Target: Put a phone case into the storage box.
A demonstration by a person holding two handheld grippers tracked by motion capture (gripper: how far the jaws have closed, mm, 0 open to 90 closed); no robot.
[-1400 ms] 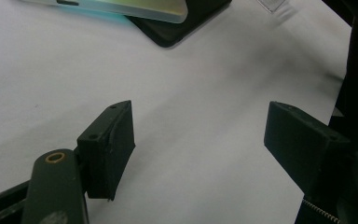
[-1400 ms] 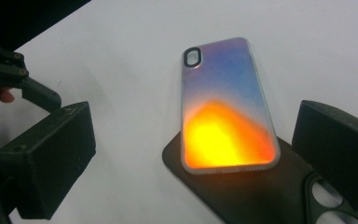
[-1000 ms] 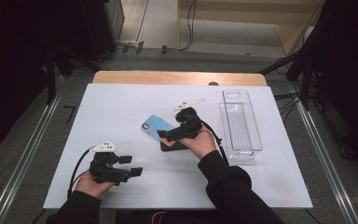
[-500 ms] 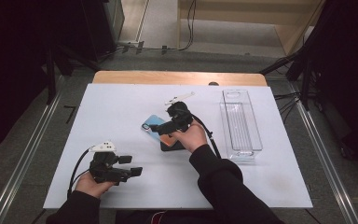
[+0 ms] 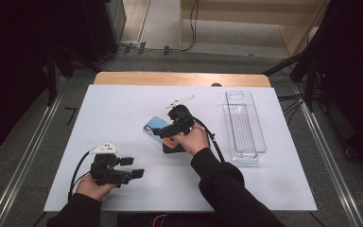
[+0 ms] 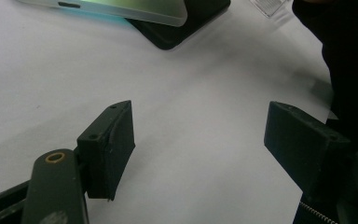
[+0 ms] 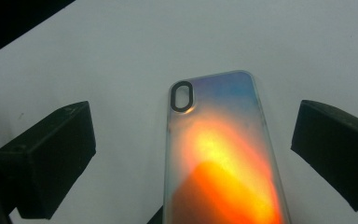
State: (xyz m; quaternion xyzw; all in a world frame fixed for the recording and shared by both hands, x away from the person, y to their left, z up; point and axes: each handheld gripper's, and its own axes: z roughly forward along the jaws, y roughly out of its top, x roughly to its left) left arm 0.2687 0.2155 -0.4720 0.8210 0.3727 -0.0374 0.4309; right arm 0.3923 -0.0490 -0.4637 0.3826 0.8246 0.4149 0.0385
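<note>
On white table (image 5: 123, 118), iridescent blue-orange phone case (image 7: 223, 154).

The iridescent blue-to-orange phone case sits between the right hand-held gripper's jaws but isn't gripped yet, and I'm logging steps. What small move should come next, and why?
Probably ease the right hand-held gripper down and close on the iridescent blue-to-orange phone case: its jaws stand open, one on each side of the case, touching neither long edge.

The high view is evenly lit over the white table (image 5: 123, 118), dark at both sides and slightly soft. Close up, the phone case (image 7: 223, 158) glows blown-out orange (likely glare), while near jaws look blurred.
</note>
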